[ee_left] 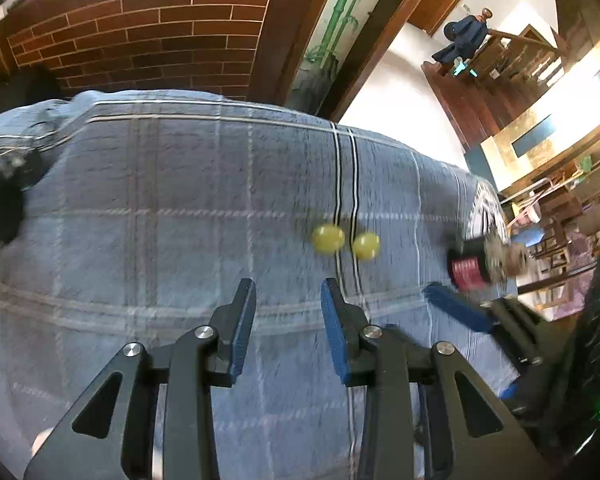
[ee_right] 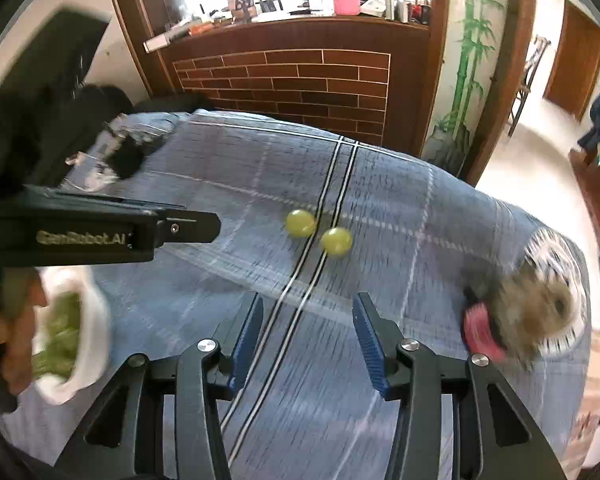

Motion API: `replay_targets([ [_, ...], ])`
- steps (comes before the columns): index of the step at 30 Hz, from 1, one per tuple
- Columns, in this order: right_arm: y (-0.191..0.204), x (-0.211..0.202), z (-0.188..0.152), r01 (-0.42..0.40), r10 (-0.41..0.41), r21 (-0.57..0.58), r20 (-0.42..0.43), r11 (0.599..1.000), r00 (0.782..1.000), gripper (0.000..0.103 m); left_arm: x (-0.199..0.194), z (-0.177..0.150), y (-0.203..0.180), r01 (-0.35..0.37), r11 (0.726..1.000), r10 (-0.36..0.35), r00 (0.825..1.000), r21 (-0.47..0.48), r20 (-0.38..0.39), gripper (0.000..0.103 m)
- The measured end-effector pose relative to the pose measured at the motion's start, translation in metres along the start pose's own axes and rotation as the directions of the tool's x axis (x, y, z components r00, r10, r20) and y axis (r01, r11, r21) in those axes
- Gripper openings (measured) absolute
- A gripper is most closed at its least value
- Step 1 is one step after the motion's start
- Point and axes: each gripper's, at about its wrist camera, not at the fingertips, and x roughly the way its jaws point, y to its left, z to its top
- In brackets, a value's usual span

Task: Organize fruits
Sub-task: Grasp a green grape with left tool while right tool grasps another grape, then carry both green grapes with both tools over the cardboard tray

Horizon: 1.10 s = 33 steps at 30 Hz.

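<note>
Blue-grey plaid cloth, soft and a bit rumpled, covers the table w/ a double dark stripe running near-to-far through the middle. Two small round yellow-green grapes lie loose on it, side by side, one either side of that stripe, close but apparently not touching; both sit bare on the cloth, so prob. the next pieces to collect. Left gripper, black frame w/ blue ribbed pads, has its jaws parted w/ nothing between them, only cloth showing in the gap; the grapes are just beyond its tips, slightly right. Right gripper is likewise parted, a bit wider, empty, stripe visible straight through the gap; the grapes are ahead of it, well apart from the pads. Both point steeply down at the cloth, which suits a top-down pinch on something that small and round. At near left in the right wrist view, a white bowl of green grapes is tilted, a hand seemingly on it; likely the destination, kept close so the carry is short. At far right a blurred brown fuzzy thing on a pink-red round object sits by the table edge; can't tell what it is. Grapes roll easily on the cloth, so a gentle, centred close is needed. Frames are motion-blurred, so fine contact is hard to judge.
</note>
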Motion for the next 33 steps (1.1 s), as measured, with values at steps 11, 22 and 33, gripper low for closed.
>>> replay_targets([
  [11, -0.013, 0.033, 0.009, -0.004, 0.004, 0.013, 0.043, 1.0, 0.999, 0.046, 0.04, 0.024, -0.011, 0.057, 0.998, -0.058, 0.998, -0.029, -0.019, 0.031],
  [22, -0.019, 0.038, 0.008, -0.003, 0.003, -0.003, 0.053, 1.0, 0.999, 0.046, 0.058, 0.023, -0.031, 0.02, 1.0, -0.02, 1.0, 0.012, -0.005, 0.022],
  [33, -0.013, 0.058, 0.021, 0.006, -0.006, 0.007, 0.048, 1.0, 0.999, 0.039, -0.011, -0.009, -0.005, 0.051, 0.996, -0.057, 0.996, 0.071, 0.076, 0.021],
])
